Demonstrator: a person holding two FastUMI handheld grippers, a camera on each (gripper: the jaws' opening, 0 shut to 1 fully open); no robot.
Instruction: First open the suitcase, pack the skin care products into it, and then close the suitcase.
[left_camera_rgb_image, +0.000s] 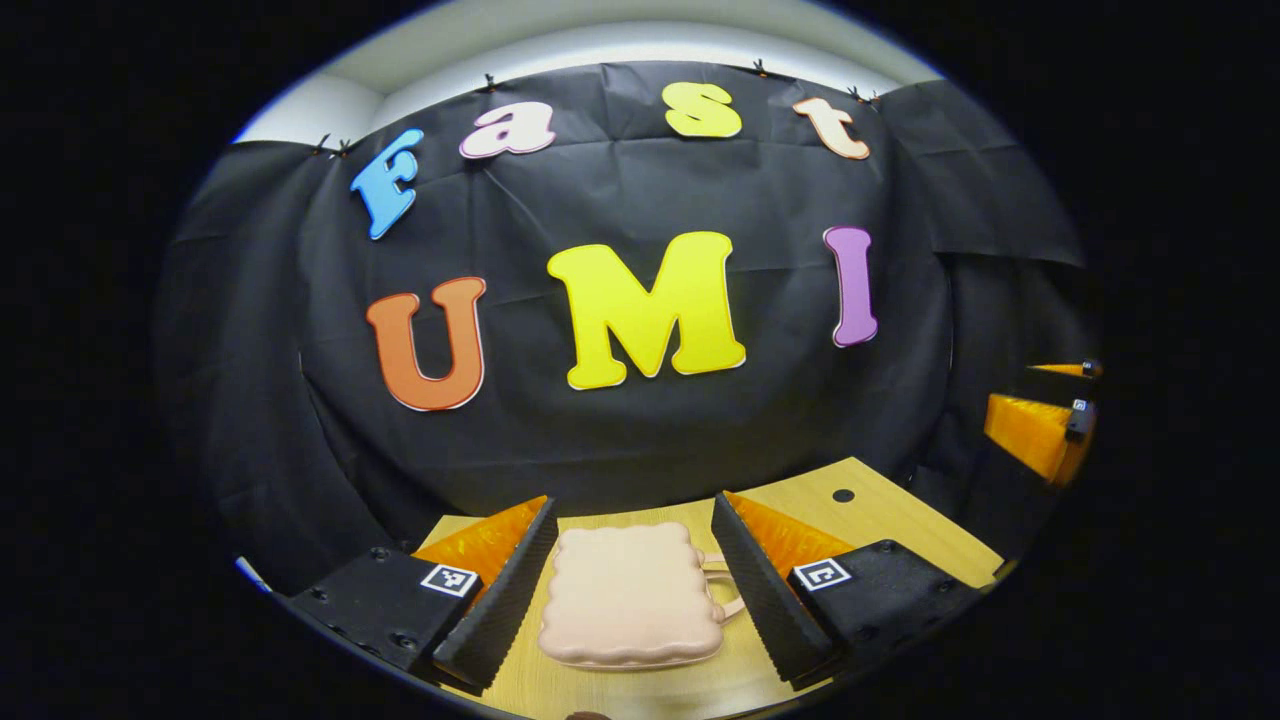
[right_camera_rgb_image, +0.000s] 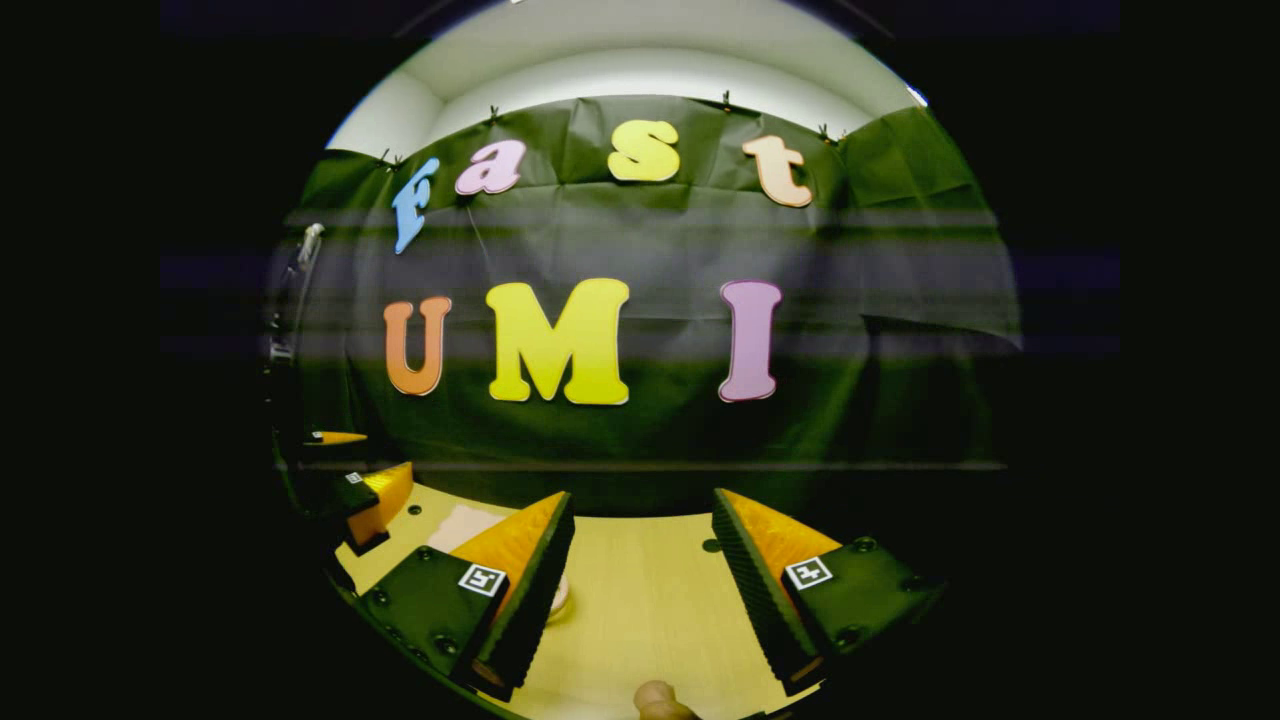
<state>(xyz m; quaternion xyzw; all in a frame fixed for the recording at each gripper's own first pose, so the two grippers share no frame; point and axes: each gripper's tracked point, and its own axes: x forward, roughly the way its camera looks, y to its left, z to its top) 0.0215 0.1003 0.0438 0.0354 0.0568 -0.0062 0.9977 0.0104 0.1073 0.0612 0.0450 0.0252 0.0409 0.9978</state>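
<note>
Black cloth (left_camera_rgb_image: 620, 440) hangs as the back wall, clipped along its top. A pale wall (right_camera_rgb_image: 640, 75) shows above it. The surface (right_camera_rgb_image: 650, 600) is light wood.

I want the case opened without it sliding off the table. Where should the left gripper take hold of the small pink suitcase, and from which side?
Probably at the scalloped rim on the handle side. The pink suitcase lies flat and shut on the table, between the open left gripper fingers, its handle toward the right finger. Come in low from that side and pinch the lid's edge; the broad top offers no grip.

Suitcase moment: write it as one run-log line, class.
suitcase: closed, on table | left gripper: open, fingers astride suitcase | right gripper: open, over table
</note>
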